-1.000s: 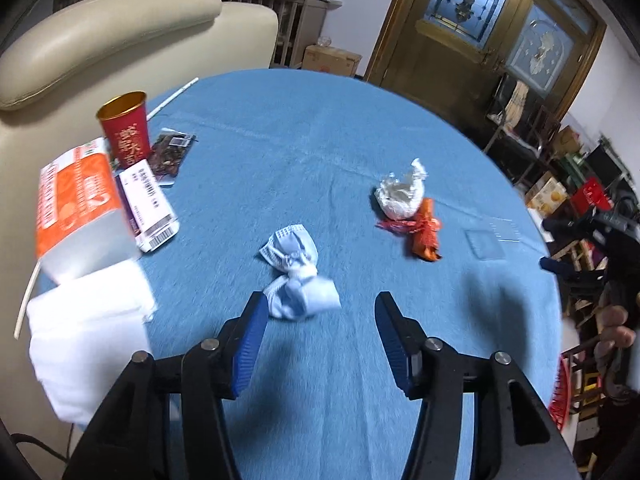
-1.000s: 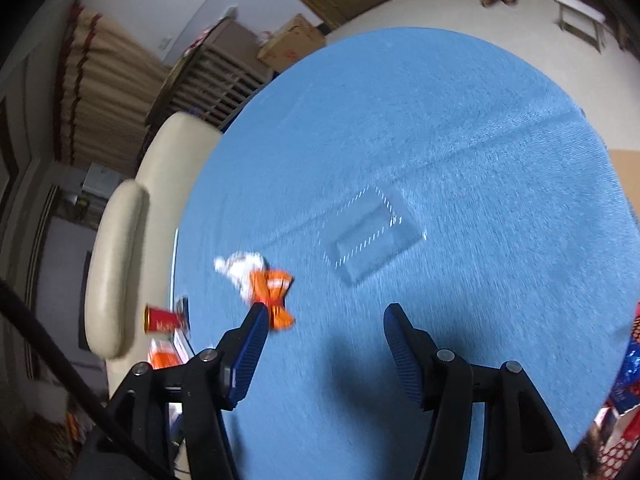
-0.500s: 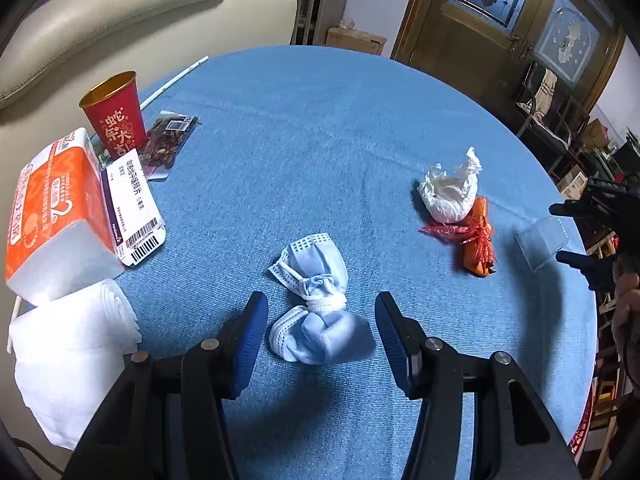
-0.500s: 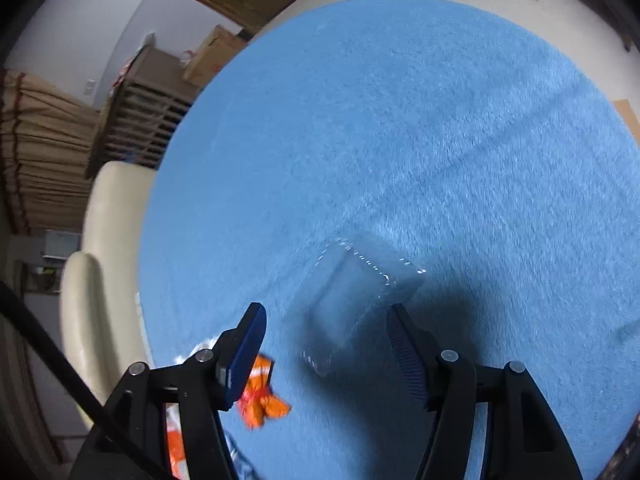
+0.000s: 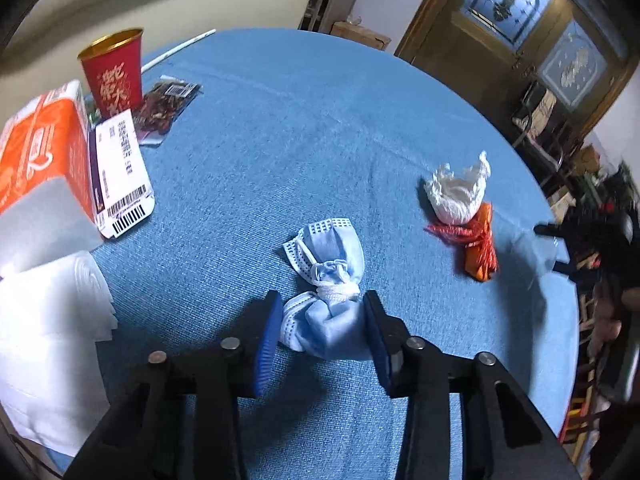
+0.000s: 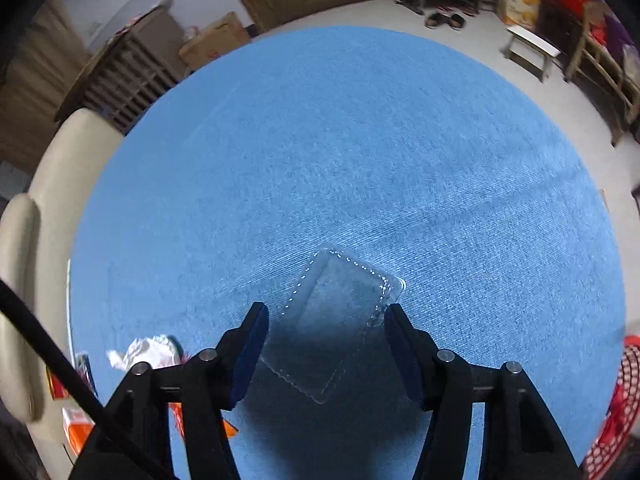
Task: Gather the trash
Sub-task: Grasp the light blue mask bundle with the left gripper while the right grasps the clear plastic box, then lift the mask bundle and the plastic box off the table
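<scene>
Straddling the balled-up blue face mask (image 5: pixel 328 300) on the blue table (image 5: pixel 280 128), your left hand-held gripper (image 5: pixel 322 332) has its jaws apart, pads just beside the mask. Your right hand-held gripper (image 6: pixel 324 344) brackets the clear plastic tray (image 6: pixel 336 320), jaws also apart.

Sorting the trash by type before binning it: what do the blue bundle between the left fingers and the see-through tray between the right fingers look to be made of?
The blue bundle looks like a soft, matte non-woven face mask: pleats, embossed white edge, elastic loops knotted around it. The see-through tray seems to be thin, glossy clear plastic: the blue cloth shows through and its ridged rim glints.
</scene>
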A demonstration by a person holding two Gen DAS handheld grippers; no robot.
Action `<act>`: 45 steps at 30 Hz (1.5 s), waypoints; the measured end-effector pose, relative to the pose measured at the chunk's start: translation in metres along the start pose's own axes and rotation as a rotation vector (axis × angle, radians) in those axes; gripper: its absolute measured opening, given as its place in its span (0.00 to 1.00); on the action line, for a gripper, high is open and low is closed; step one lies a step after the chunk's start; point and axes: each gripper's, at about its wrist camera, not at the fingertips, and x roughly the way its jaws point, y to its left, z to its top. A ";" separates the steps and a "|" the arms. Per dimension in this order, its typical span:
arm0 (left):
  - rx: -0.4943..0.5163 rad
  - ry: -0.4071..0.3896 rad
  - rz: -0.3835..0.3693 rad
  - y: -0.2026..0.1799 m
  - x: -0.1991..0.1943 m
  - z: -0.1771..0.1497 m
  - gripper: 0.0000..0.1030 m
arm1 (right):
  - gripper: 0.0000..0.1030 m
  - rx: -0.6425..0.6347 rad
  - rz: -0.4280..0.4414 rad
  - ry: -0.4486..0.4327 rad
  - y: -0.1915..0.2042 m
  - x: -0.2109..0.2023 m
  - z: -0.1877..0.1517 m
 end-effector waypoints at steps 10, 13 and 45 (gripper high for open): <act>0.000 -0.013 -0.031 0.004 -0.023 -0.015 0.27 | 0.59 -0.142 0.106 -0.076 -0.020 -0.052 -0.050; 0.027 -0.029 -0.034 -0.007 -0.037 -0.024 0.27 | 0.59 -0.165 0.134 -0.090 -0.031 -0.072 -0.061; 0.376 -0.213 -0.063 -0.135 -0.161 -0.089 0.27 | 0.59 -0.228 0.350 -0.209 -0.132 -0.195 -0.189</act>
